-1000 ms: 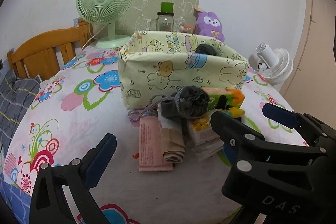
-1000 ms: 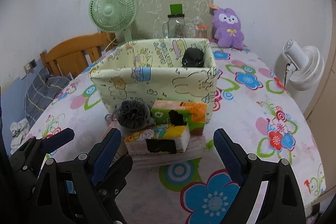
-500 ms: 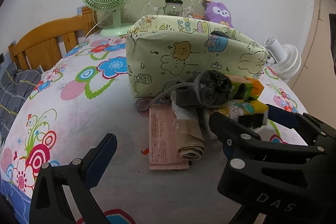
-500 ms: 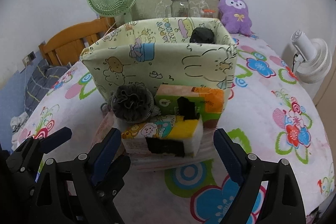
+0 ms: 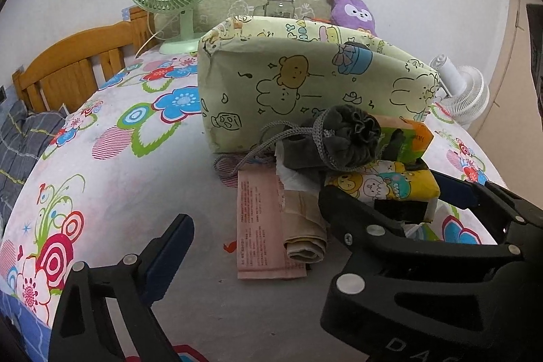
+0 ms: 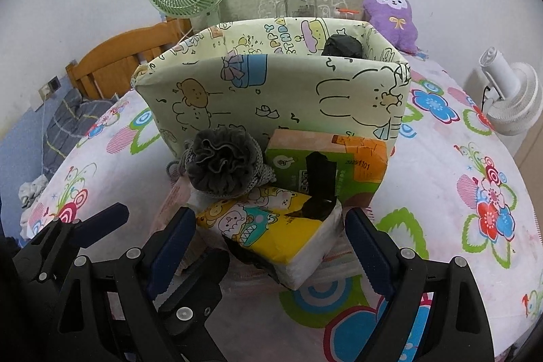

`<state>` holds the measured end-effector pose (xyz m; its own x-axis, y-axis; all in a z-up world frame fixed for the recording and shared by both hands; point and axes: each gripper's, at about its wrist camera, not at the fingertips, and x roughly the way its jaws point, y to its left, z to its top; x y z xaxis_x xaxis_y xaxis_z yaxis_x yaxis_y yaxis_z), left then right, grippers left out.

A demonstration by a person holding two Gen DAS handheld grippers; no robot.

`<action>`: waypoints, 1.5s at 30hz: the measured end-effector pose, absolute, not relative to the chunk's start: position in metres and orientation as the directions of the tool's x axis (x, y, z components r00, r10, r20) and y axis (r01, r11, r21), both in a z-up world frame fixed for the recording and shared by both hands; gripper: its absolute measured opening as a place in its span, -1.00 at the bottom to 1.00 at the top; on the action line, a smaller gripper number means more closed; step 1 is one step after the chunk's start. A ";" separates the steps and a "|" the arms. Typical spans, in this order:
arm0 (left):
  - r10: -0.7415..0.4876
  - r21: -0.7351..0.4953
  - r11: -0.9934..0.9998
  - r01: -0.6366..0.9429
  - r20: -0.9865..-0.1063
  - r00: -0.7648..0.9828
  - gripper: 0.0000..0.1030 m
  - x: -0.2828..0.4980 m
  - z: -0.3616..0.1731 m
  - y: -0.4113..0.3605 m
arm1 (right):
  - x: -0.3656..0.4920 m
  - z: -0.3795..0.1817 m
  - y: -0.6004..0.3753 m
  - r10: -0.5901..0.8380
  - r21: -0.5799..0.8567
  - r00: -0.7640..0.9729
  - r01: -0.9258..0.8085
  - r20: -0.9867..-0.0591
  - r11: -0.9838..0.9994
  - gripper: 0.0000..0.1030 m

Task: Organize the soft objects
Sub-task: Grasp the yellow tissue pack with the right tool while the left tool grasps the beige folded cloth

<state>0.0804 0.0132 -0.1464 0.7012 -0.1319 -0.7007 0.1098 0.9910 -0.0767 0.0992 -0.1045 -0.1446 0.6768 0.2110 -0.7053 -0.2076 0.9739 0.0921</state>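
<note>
My view has closed in over the last second; the bench (image 6: 451, 158) with its flowered cloth fills more of both cameras, and the cartoon-print storage box (image 6: 271, 90) now looms at twelve o'clock, where a second ago it sat well back; I judge the approach is nearly spent and the grasp comes next. A dark bundle (image 6: 341, 45) already lies inside the box at its far right corner, so I take the sorting to be underway; the pile in front of the box has not been touched.

In that pile, the green-and-orange tissue box (image 6: 325, 168) stands just before the box wall; the yellow cartoon tissue pack (image 6: 271, 226) lies tilted below it at six o'clock from it, touching it; the grey drawstring pouch (image 6: 222, 160) sits at nine o'clock from the tissue box; a pink paper sheet (image 5: 261, 226) and a rolled beige cloth (image 5: 305, 233) lie on the bench at seven o'clock of the pouch in the left camera.

My right gripper (image 6: 269, 238) has come forward so that its jaws stand wide on either side of the yellow pack, not yet touching it as far as I can tell; its pose is level, pointed at the box. My left gripper (image 5: 258, 219) hangs beside it, jaws wide and empty, aimed toward the pink sheet and cloth; the right gripper's body blocks much of its four o'clock quarter.
</note>
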 end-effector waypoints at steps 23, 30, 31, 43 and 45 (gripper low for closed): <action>-0.117 -0.044 0.992 0.120 -0.695 0.709 0.56 0.074 -0.139 0.000 | 0.083 -0.138 -0.127 0.236 0.153 0.701 -0.180 -0.673 0.972 0.30; -0.115 -0.030 0.991 0.132 -0.711 0.694 -0.01 0.078 -0.142 -0.008 | 0.079 -0.136 -0.135 0.221 0.155 0.708 -0.158 -0.671 0.975 0.26; -0.117 -0.031 0.990 0.135 -0.712 0.692 -0.13 0.079 -0.142 -0.009 | 0.079 -0.137 -0.135 0.221 0.154 0.706 -0.158 -0.672 0.975 0.25; -0.098 -0.003 0.991 0.137 -0.712 0.695 -0.56 0.082 -0.143 -0.012 | 0.084 -0.141 -0.135 0.221 0.155 0.696 -0.158 -0.683 0.975 0.49; -0.099 0.000 0.990 0.141 -0.710 0.697 -0.56 0.081 -0.143 -0.012 | 0.086 -0.143 -0.134 0.223 0.153 0.693 -0.162 -0.685 0.975 0.59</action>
<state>0.0815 -0.0123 -0.1432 0.6966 -0.0994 -0.7105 0.1411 0.9900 -0.0001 0.0862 -0.1339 -0.1432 0.6932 0.2226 -0.6855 -0.1617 0.9749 0.1531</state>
